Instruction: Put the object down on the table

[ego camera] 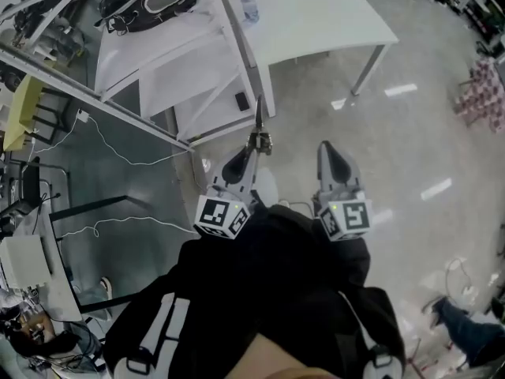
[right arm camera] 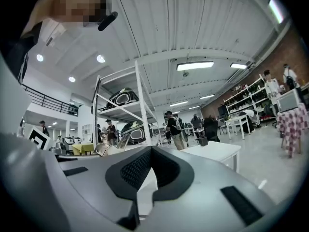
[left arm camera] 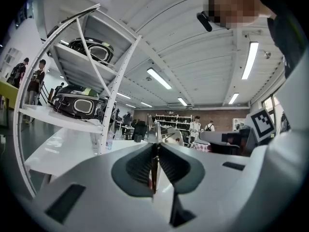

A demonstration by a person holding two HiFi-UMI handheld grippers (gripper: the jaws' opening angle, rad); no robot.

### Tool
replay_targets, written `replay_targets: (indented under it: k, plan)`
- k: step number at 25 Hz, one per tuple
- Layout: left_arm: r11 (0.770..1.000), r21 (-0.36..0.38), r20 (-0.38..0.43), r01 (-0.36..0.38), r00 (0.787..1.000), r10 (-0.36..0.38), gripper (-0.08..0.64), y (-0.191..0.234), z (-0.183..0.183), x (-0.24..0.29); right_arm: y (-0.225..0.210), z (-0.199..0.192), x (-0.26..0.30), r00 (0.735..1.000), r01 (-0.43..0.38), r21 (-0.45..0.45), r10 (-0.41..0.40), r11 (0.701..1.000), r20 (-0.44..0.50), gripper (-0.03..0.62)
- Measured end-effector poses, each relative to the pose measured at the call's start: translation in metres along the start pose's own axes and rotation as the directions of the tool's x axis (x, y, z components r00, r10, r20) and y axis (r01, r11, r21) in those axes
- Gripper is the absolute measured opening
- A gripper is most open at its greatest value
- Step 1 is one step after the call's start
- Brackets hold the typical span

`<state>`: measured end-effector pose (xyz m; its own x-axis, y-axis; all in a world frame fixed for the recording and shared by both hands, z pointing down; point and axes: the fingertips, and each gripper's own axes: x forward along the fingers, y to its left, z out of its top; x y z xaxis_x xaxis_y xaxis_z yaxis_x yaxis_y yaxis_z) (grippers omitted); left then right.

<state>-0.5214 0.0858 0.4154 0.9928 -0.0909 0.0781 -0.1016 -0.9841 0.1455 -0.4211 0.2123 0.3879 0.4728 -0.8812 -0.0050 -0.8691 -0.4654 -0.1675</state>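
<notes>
A slim metal implement (ego camera: 259,118) (its exact kind cannot be made out, as only a thin shaft is showing) is being gripped by the left gripper (ego camera: 254,147), whose jaws are clamped on it, with the shaft projecting forward past the fingertips. In the left gripper view the implement (left arm camera: 157,132) is being shown edge-on, pinched between the closed jaws of the left gripper (left arm camera: 155,153). The right gripper (ego camera: 329,150) is being held just beside it, jaws pressed together with nothing between them, as its own view of the right gripper (right arm camera: 150,152) is confirming. Both tools are being carried over the floor (ego camera: 410,133), close to the body and well apart from the white table (ego camera: 316,24), on which a water bottle (ego camera: 249,6) is standing near the left edge. The carrying step is judged to be in hand, and set-down is not yet begun. The next move is being assessed as a forward reach to bare tabletop, clear of the bottle and the shelving rack (ego camera: 158,61), then a lowering until the implement is resting flat, and only then a release.
</notes>
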Motion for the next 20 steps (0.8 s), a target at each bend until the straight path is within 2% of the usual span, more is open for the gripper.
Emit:
replay_targets:
  k: [11, 16, 20]
  plan:
    - [0.999, -0.006, -0.005, 0.041, 0.999, -0.041, 0.035, -0.006, 0.002, 0.033, -0.025, 0.004, 0.012, 1.0, 0.017, -0.003, -0.017, 1.0, 0.007, -0.008]
    - [0.998, -0.005, -0.008, 0.061, 0.998, -0.061, 0.035, 0.0, 0.006, 0.076, -0.051, 0.014, 0.041, 1.0, 0.008, -0.004, -0.008, 1.0, 0.022, -0.008]
    - [0.997, -0.005, -0.02, 0.073, 0.997, -0.073, 0.035, 0.006, 0.008, 0.125, -0.084, 0.015, 0.075, 1.0, 0.008, -0.03, -0.008, 1.0, -0.013, -0.008]
